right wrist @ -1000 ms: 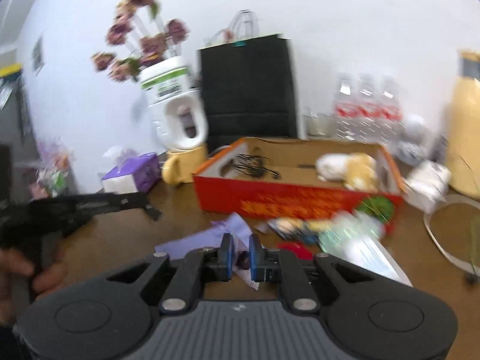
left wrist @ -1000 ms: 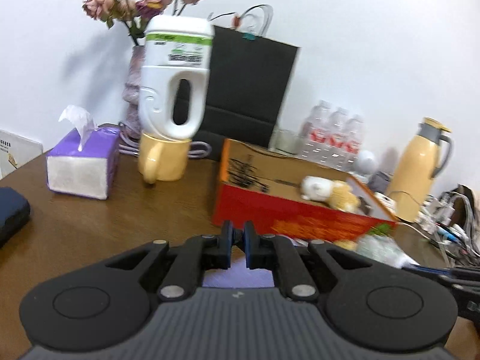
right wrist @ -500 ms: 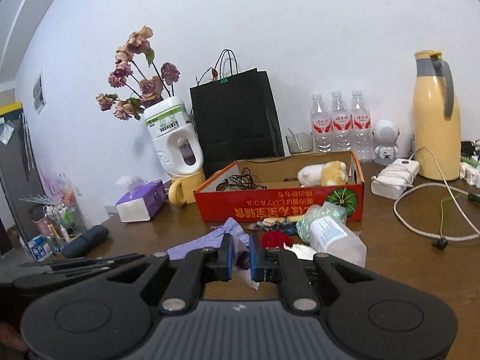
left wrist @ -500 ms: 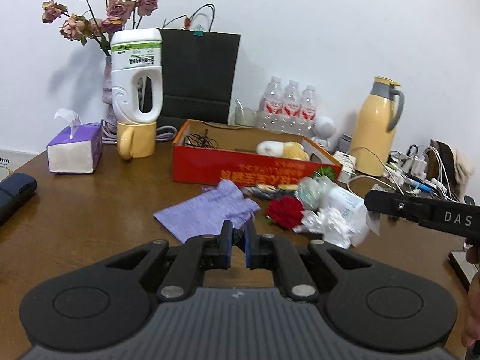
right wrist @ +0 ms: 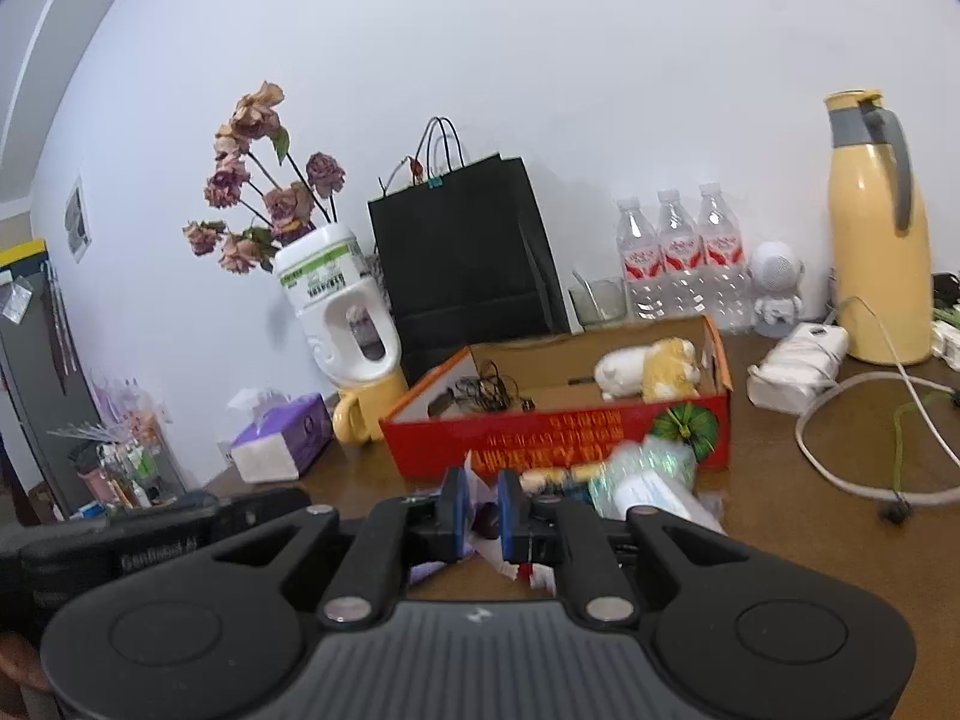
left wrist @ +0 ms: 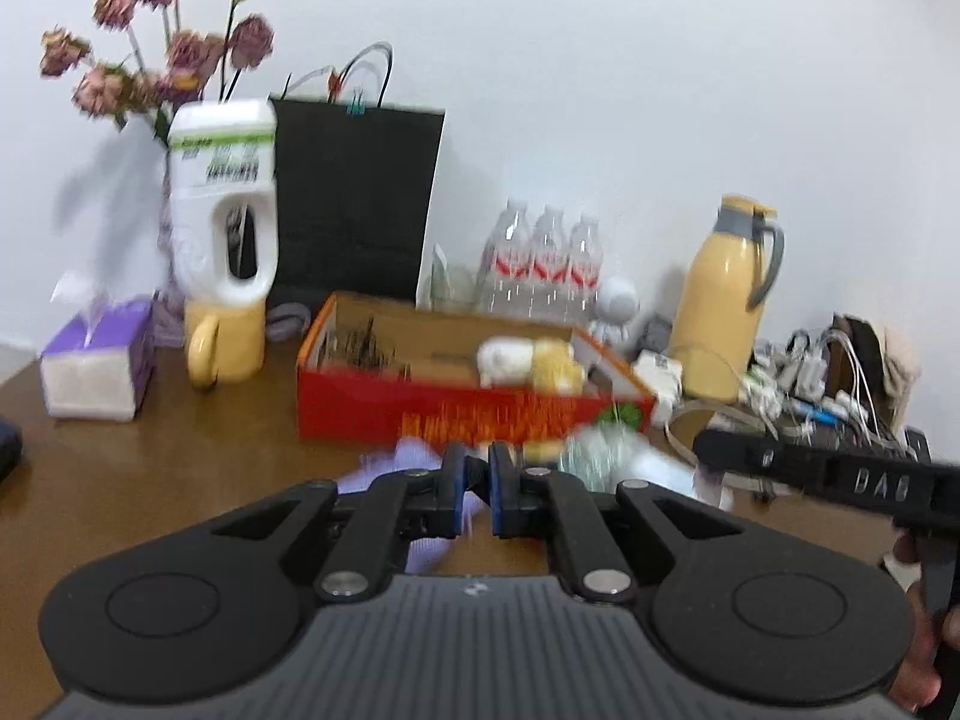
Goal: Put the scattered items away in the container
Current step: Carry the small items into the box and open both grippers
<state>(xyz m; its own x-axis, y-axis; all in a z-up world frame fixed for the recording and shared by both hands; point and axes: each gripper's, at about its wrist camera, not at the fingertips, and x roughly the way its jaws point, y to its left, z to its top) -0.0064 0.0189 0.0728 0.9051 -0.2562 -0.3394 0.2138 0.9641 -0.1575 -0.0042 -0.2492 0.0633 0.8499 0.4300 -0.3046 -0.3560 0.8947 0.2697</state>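
Note:
A red cardboard box (left wrist: 456,414) (right wrist: 558,438) stands open on the brown table, with a white and yellow plush toy (left wrist: 531,363) (right wrist: 651,367) and black cables (right wrist: 489,390) inside. In front of it lie a purple cloth (left wrist: 396,468), a clear plastic bottle (right wrist: 651,480), small packets and crumpled white paper. My left gripper (left wrist: 476,489) is shut and empty, low over the purple cloth. My right gripper (right wrist: 482,507) is nearly shut with nothing held, just in front of the box over the scattered items.
Behind the box stand a black paper bag (left wrist: 354,204), a white jug on a yellow mug (left wrist: 225,342), a vase of dried roses (right wrist: 264,192), water bottles (right wrist: 681,258) and a yellow thermos (right wrist: 876,228). A purple tissue box (left wrist: 96,363) is left; cables and chargers (right wrist: 840,396) are right.
Both grippers have moved forward and lower toward the box and the scattered items. The left view is blurred with motion. Both jaws stay as they were.

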